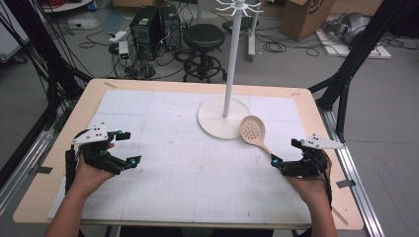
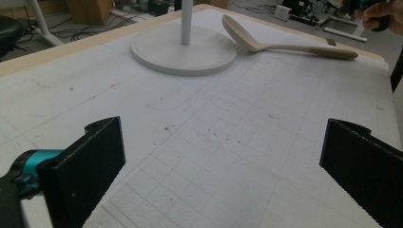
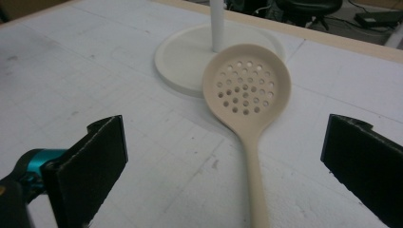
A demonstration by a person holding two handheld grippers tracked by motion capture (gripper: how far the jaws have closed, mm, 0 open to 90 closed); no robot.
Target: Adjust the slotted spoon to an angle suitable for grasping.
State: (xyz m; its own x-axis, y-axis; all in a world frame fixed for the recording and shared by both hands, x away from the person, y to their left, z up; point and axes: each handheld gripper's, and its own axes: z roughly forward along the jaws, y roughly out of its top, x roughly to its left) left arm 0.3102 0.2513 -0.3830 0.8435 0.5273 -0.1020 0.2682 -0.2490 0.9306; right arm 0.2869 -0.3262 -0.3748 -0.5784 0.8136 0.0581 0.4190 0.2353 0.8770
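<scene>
Currently, by view:

High view, step in hand: I judge this the approach; nothing is gripped yet. My left gripper [image 1: 124,147] and my right gripper [image 1: 284,152] hover low over the white mat [image 1: 163,123], well apart, one at each side.
High view, jaw state: both pairs of jaws stand spread, with nothing between them.
High view, spoon: the slotted spoon [image 1: 254,132] lies flat on the mat, its bowl just beside the round base of the hook stand [image 1: 223,117], perhaps touching its rim; its handle runs toward my right gripper, ending near it.
High view, stand: the white pole rises upright from the base; the hooks at its top carry nothing.

Left gripper view, jaw state: my two black jaws are wide apart over bare mat.
Left gripper view, spoon: the spoon [image 2: 285,46] lies far ahead, beside the stand base [image 2: 183,50].

Right gripper view, jaw state: jaws spread, the spoon handle [image 3: 254,180] running up between them, untouched.
Right gripper view, containers: the spoon bowl [image 3: 246,88] is perforated and holds nothing; the base [image 3: 183,59] bears the pole alone.
Right gripper view, next move: I judge it calls for lowering my right gripper onto the handle, centring it between the pads, and closing before any lift toward the hooks.
</scene>
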